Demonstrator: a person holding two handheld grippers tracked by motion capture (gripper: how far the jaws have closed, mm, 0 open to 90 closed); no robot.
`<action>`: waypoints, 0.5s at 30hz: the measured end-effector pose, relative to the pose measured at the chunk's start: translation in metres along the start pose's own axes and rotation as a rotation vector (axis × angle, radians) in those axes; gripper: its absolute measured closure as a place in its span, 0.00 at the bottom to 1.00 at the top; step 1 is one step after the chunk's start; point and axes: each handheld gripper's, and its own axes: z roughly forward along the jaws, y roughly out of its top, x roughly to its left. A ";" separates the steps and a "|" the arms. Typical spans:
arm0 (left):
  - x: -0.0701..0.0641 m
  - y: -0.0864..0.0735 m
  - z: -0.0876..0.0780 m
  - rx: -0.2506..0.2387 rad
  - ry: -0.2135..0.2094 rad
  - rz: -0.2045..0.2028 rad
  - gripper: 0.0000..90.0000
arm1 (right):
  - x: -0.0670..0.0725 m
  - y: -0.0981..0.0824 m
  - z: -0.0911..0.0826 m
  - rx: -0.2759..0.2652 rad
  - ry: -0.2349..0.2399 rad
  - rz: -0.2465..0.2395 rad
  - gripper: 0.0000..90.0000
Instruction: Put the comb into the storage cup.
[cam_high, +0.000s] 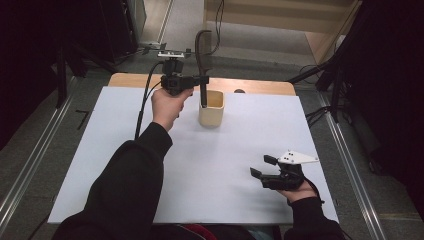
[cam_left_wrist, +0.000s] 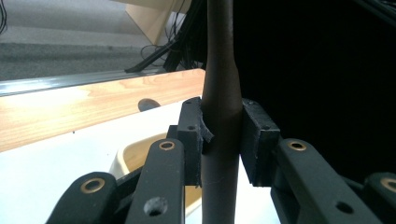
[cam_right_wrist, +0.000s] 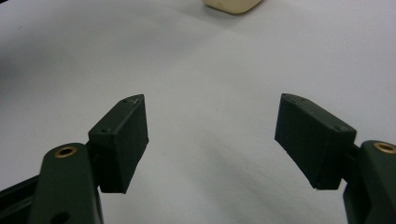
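Note:
A cream cup (cam_high: 211, 108) stands on the white sheet (cam_high: 125, 130) near the table's far side. My left gripper (cam_high: 202, 80) is shut on a long dark utensil (cam_high: 202, 55), held upright with its lower end dipping into the cup. In the left gripper view the pads clamp the utensil's handle (cam_left_wrist: 222, 116) over the cup's rim (cam_left_wrist: 135, 156). My right gripper (cam_high: 262, 166) rests low at the front right, open with nothing between its jaws; its pads (cam_right_wrist: 123, 140) stand wide apart over the bare sheet, and the cup's base (cam_right_wrist: 231, 5) shows far ahead.
The wooden table edge (cam_high: 250, 86) runs along the far side, with a small dark hole (cam_left_wrist: 148, 103) in it. Beyond lie floor cables and a dark stand (cam_high: 325, 75) at the right. Metal rails (cam_high: 30, 165) flank the table.

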 end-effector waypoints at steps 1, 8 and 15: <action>0.000 0.001 0.001 -0.003 0.004 0.002 0.81 | 0.000 0.000 0.000 -0.002 0.000 -0.001 0.26; 0.002 0.004 0.011 -0.024 0.033 0.018 0.81 | 0.000 0.000 -0.001 -0.005 0.000 0.001 0.26; 0.005 0.002 0.020 -0.053 0.052 0.032 0.81 | 0.000 0.001 0.000 -0.004 0.006 0.004 0.27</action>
